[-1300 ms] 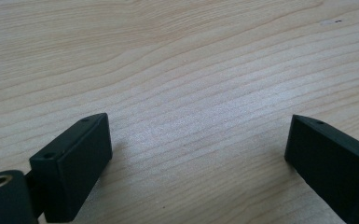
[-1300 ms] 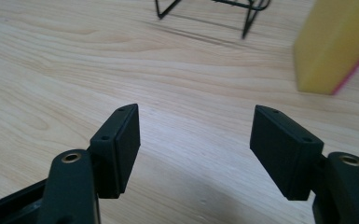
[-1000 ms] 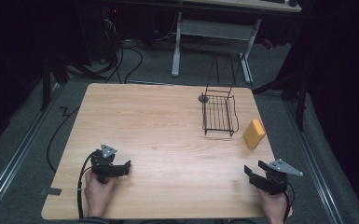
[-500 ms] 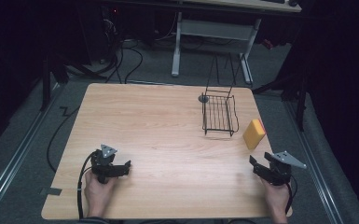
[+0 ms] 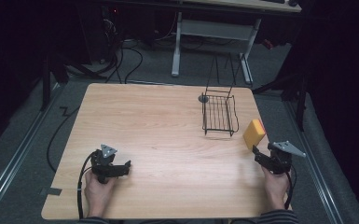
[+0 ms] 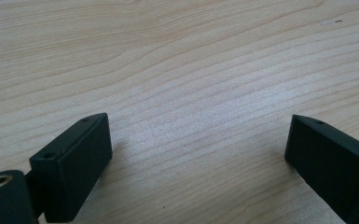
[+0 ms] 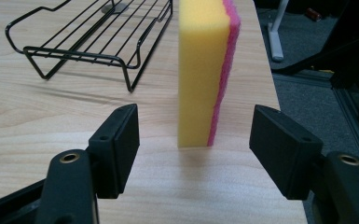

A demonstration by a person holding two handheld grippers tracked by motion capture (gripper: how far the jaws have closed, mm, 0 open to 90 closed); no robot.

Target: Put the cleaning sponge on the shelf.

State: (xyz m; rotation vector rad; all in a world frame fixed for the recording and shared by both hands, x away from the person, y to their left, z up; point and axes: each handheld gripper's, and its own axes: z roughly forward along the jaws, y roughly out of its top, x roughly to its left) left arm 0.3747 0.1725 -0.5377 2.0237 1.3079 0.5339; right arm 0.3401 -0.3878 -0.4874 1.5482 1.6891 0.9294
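A yellow sponge (image 5: pixel 254 133) with a pink backing stands on edge near the table's right side. In the right gripper view the sponge (image 7: pixel 204 70) rises just beyond the jaws, centred on the gap but apart from both pads. My right gripper (image 5: pixel 256 153) (image 7: pixel 193 140) is open, its tips a little short of the sponge. A black wire rack (image 5: pixel 220 113) (image 7: pixel 93 37) stands left of the sponge. My left gripper (image 5: pixel 123 167) (image 6: pixel 198 149) rests open over bare wood at the front left.
The wooden table (image 5: pixel 158 126) ends close to the right of the sponge, with grey floor beyond. A small dark round object (image 5: pixel 203 98) lies by the rack's far left corner. Desk legs and cables stand behind the table.
My right gripper has moved forward and slightly right toward the sponge. The left gripper has stayed in place.
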